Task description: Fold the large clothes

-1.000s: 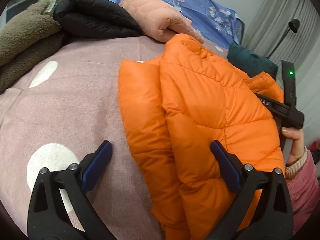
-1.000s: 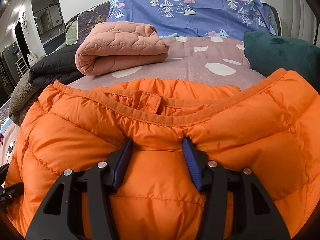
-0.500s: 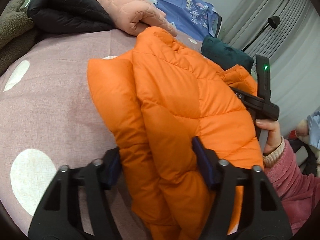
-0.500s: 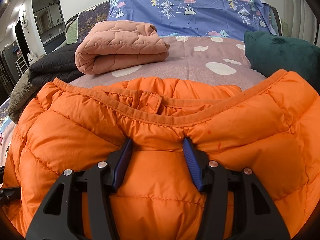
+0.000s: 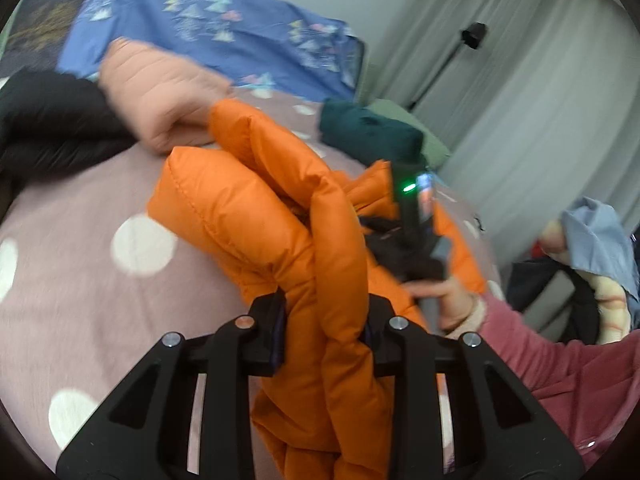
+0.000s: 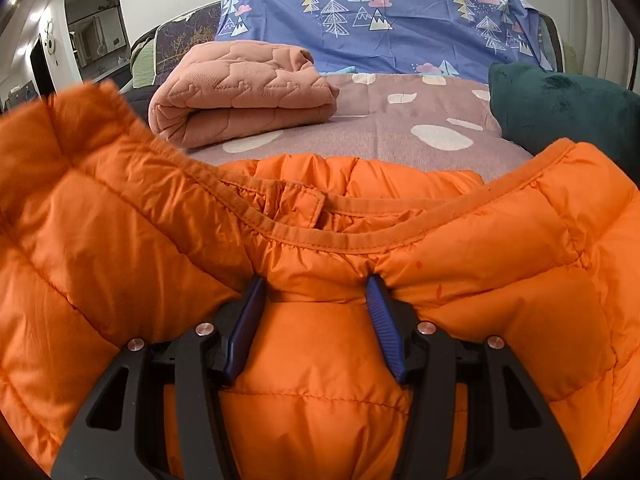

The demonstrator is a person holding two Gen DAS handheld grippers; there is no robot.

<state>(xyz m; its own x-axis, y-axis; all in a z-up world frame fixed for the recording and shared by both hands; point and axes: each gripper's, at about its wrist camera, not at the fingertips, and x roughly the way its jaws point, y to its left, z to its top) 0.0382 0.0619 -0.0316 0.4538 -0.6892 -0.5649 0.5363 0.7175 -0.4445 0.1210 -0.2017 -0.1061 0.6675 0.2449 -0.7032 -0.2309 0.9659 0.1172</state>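
Underneath, a bed (image 6: 360, 136) under a mauve cover with pale spots, backed by a blue sheet (image 6: 392, 20) printed with trees and clouds. Toward the rear: a folded peach quilted blanket (image 6: 240, 88), a dark teal cushion (image 6: 560, 108) off to the right, and, in the left wrist view, a black padded garment (image 5: 52, 120) beside the blanket. Grey curtains (image 5: 540, 100) along the right wall with a black lamp (image 5: 474, 36) in front; a lit doorway (image 6: 92, 40) at far left in the right wrist view. Spread across the near part of the bed, an orange puffer jacket (image 6: 480, 280), collar side toward the right wrist camera. Left gripper (image 5: 324, 328) pitched downward, jaws just closed in and now clamped on a thick bunched fold of the jacket, lifted clear of the cover (view blurred, so fine detail lost). Right gripper (image 6: 316, 312) also angled down, pads pressed into a puffed panel just below the collar seam, fabric bulging between them and pinched tight at both sides. Further right in the left wrist view, a hand (image 5: 452, 300) in a pink sleeve (image 5: 560, 368) wrapped round the right gripper's black handle, green light showing on it.
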